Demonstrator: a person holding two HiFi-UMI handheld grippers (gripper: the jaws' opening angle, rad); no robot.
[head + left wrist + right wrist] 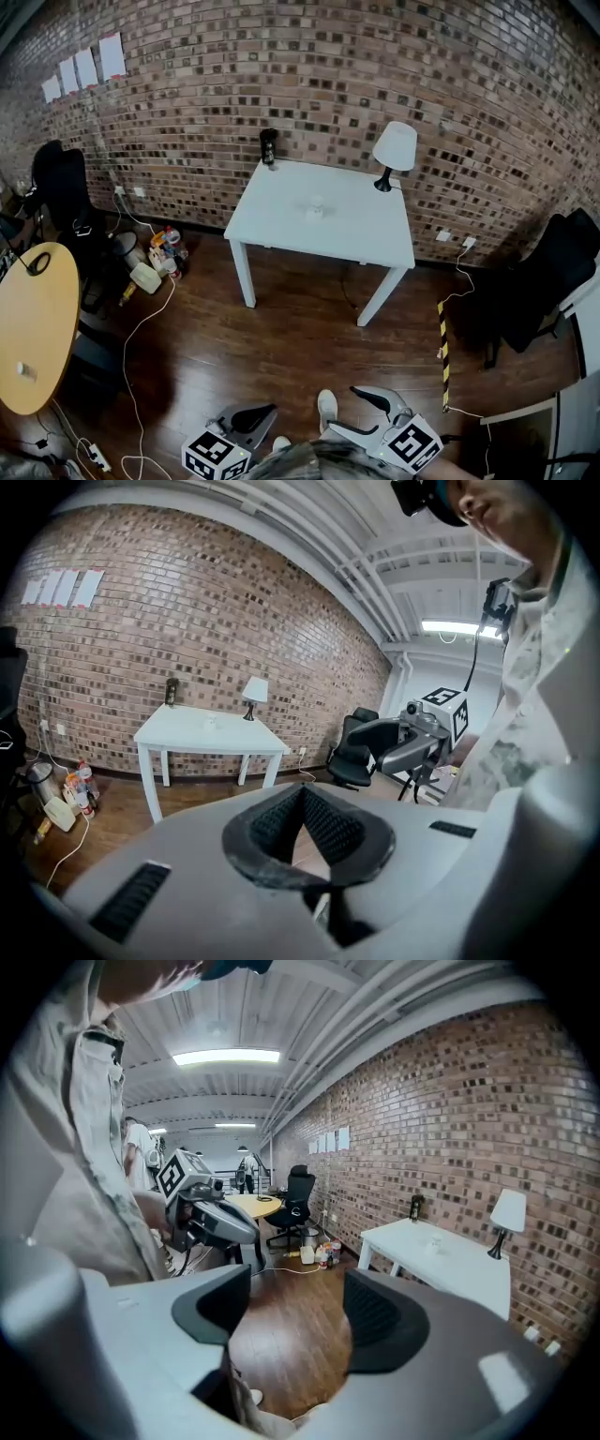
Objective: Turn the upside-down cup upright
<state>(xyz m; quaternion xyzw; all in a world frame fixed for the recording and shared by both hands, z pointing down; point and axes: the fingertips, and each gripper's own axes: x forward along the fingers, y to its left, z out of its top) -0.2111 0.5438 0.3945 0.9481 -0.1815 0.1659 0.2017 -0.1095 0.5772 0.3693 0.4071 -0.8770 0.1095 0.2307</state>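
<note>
A small pale cup [316,208] stands near the middle of the white table [361,234] by the brick wall; it is too small to tell which way up it is. The cup [211,723] and the table [178,735] look tiny and far off in the left gripper view. In the right gripper view the cup [433,1240] is also far off. Both grippers hang low over the wooden floor, well short of the table. My left gripper [267,410] [302,794] is shut, its pads meeting at the tip, nothing in it. My right gripper [342,409] [295,1302] is open and holds nothing.
A white lamp [394,150] and a dark bottle-like thing [268,146] stand at the table's back edge. A round wooden table [33,323] and black chair [66,197] are left, another chair [548,277] right. Cables and clutter [155,258] lie on the floor.
</note>
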